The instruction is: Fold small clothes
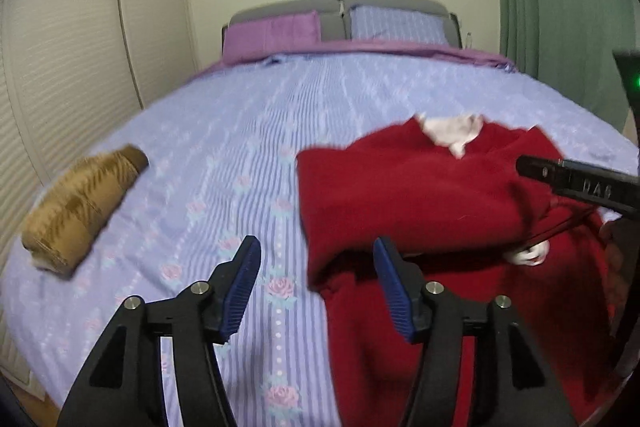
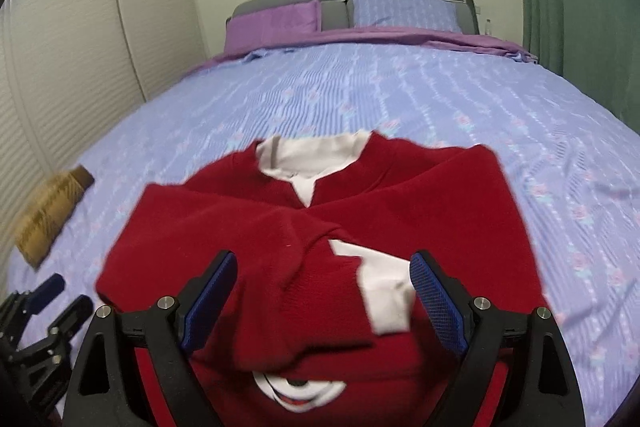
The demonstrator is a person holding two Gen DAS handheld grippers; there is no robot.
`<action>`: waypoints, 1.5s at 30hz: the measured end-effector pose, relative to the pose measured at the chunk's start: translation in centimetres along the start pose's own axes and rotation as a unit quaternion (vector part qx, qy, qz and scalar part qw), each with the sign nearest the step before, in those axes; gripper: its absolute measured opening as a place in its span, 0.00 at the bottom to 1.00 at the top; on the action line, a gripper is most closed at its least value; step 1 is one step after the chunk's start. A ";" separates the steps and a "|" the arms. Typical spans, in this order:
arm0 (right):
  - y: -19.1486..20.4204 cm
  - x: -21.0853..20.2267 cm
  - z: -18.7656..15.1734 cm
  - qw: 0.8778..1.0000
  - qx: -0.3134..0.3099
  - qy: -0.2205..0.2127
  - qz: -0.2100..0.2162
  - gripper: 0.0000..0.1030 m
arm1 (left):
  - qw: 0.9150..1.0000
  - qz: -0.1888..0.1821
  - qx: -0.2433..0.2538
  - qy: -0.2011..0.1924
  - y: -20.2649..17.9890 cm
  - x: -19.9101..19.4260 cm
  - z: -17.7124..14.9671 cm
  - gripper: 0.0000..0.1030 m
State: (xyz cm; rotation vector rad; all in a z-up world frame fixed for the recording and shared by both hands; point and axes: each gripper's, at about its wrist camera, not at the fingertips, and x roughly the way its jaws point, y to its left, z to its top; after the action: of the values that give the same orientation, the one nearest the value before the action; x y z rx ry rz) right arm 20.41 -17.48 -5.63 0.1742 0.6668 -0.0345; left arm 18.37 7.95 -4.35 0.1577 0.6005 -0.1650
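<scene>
A red sweater (image 2: 400, 195) with a white collar (image 2: 304, 155) lies face up on the bed, both sleeves crossed over its chest. One white cuff (image 2: 384, 287) rests between my right gripper's (image 2: 324, 255) wide-open jaws, and the pads do not press on it. In the left wrist view the sweater (image 1: 400, 195) lies to the right. My left gripper (image 1: 316, 241) hovers open at its left edge, with only bedspread and the sweater's edge between its fingers. The right gripper's finger (image 1: 576, 183) reaches in over the sweater from the right.
A folded brown garment (image 1: 80, 203) lies near the bed's left edge, also in the right wrist view (image 2: 48, 219). The lilac flowered bedspread (image 1: 240, 115) stretches back to two pillows (image 1: 272, 35) and a grey headboard. A wardrobe stands left, a green curtain right.
</scene>
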 end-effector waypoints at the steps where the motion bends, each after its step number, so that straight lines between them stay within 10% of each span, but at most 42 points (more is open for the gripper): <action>1: -0.7 -0.9 -0.2 1.000 0.000 -0.005 -0.002 0.86 | 1.000 -0.007 0.000 -0.008 -0.3 -0.8 0.4 0.59; 6: -5.1 -1.2 -2.0 0.998 0.010 0.018 -0.055 0.86 | 0.998 -0.060 0.018 -0.030 -5.3 -1.5 3.2 0.61; 13: -11.3 1.5 -3.5 0.995 0.077 0.055 -0.026 0.86 | 0.993 -0.121 0.002 0.001 -11.8 3.6 4.6 0.61; 25: -12.3 2.7 -4.9 0.995 0.065 0.065 -0.026 0.87 | 0.993 -0.108 0.030 0.047 -15.2 7.3 0.5 0.61; 36: -11.9 -1.2 -4.3 0.996 0.044 0.053 -0.048 0.86 | 0.991 -0.132 0.007 0.035 -12.4 2.6 1.7 0.62; 45: -10.9 -8.9 -12.1 0.995 0.047 0.091 -0.006 0.86 | 0.993 -0.076 -0.070 0.060 -4.6 -6.1 -5.2 0.65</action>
State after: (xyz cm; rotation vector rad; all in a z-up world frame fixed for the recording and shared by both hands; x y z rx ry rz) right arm 5.06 -26.29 -11.14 0.2653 0.8497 -0.0619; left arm 9.63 5.16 -5.52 -0.0139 0.7421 -0.2620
